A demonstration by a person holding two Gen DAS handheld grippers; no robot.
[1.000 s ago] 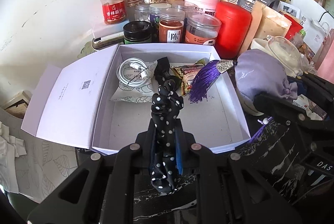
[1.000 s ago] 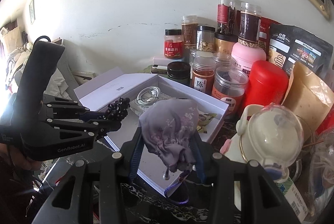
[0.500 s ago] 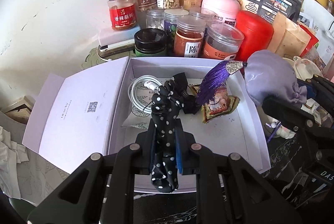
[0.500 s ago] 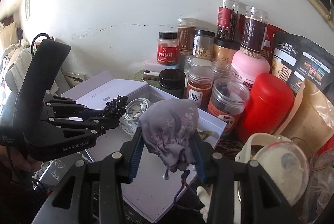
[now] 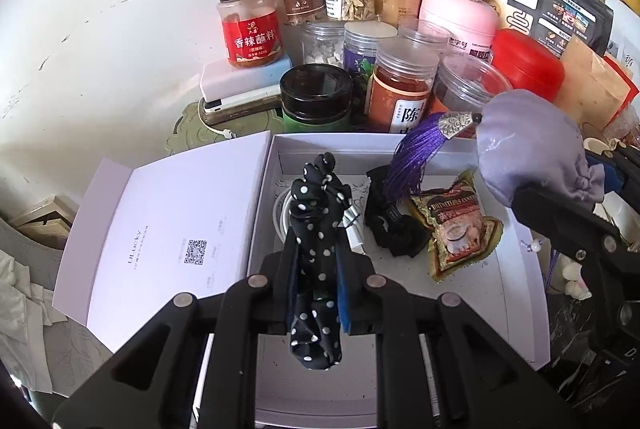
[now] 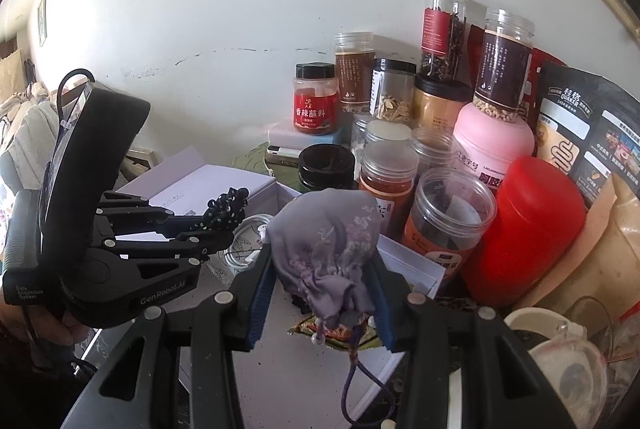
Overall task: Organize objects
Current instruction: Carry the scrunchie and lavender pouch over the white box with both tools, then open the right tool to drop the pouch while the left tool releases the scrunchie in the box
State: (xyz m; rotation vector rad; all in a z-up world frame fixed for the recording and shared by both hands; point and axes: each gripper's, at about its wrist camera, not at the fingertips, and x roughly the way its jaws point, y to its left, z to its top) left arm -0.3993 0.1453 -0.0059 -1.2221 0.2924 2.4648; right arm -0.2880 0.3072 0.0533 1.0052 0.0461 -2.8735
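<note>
Both grippers slid further over the white box (image 5: pixel 516 293): left gripper (image 5: pixel 316 281) jaws clamp the polka-dot scrunchie (image 5: pixel 316 229), right gripper (image 6: pixel 320 293) jaws pinch the purple pouch (image 6: pixel 324 245). Box holds a snack packet (image 5: pixel 460 229), black scrunchie (image 5: pixel 392 229) and cable (image 6: pixel 244 237); only the left view shows the pouch's tassel (image 5: pixel 416 161).

I log from the left wrist view: my left gripper (image 5: pixel 316 293), fingers (image 5: pixel 344 293) clamped on a black polka-dot scrunchie (image 5: pixel 318 229). Below it, an open white box (image 5: pixel 516 293), lid (image 5: pixel 160 241) folded flat to the left. Inside: a white cable (image 5: pixel 280 213), a black scrunchie (image 5: pixel 394 233), a snack packet (image 5: pixel 456 229). My right gripper (image 5: pixel 560 225) holds a lilac pouch (image 5: pixel 528 153), its purple tassel (image 5: pixel 416 157) hanging over the box. Behind: a crowd of jars (image 5: pixel 400 85).
</note>
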